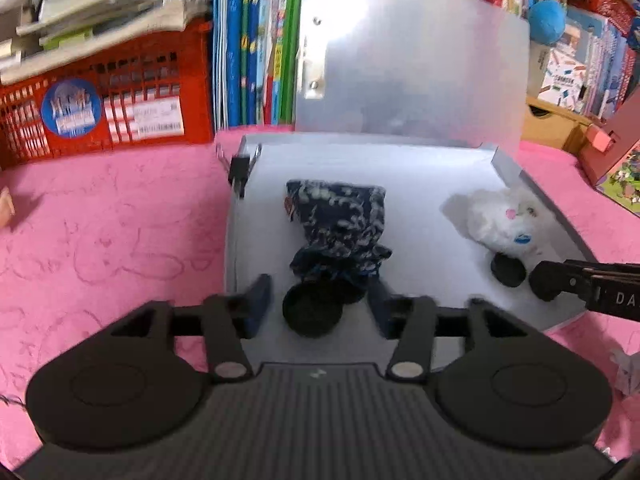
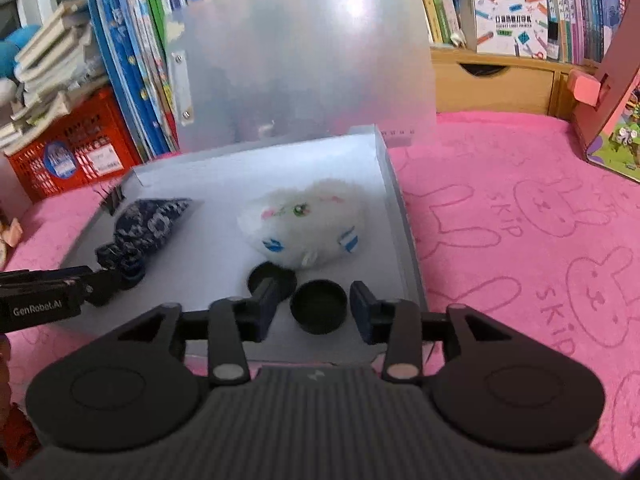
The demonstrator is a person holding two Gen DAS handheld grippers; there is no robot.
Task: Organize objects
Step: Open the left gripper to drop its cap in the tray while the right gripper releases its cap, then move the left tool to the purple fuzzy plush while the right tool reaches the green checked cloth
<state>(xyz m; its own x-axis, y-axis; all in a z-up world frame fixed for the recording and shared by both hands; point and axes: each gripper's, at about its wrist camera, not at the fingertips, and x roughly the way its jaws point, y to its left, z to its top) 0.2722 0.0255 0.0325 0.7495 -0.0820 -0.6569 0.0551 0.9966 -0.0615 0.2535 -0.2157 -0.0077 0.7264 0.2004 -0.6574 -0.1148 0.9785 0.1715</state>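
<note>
An open grey case point(image 1: 432, 280) lies on a pink towel, its frosted lid point(image 1: 416, 60) standing up behind. Inside lie a dark blue patterned pouch point(image 1: 340, 224) and a white plush toy point(image 2: 308, 224). My left gripper point(image 1: 320, 308) is open, with a black round cap point(image 1: 312, 316) lying loose between its fingers, just in front of the pouch. My right gripper point(image 2: 316, 308) is open too, straddling another black cap point(image 2: 319, 306) without pressing it. A further cap point(image 2: 272, 276) sits behind its left finger, against the plush. Each gripper shows at the edge of the other's view.
A red plastic crate point(image 1: 104, 112) stacked with books stands at the back left, upright books point(image 1: 256, 40) beside it. A wooden drawer unit point(image 2: 496, 80) and a pink cardboard house point(image 2: 612, 120) stand at the right. The pink towel point(image 2: 520, 220) spreads around the case.
</note>
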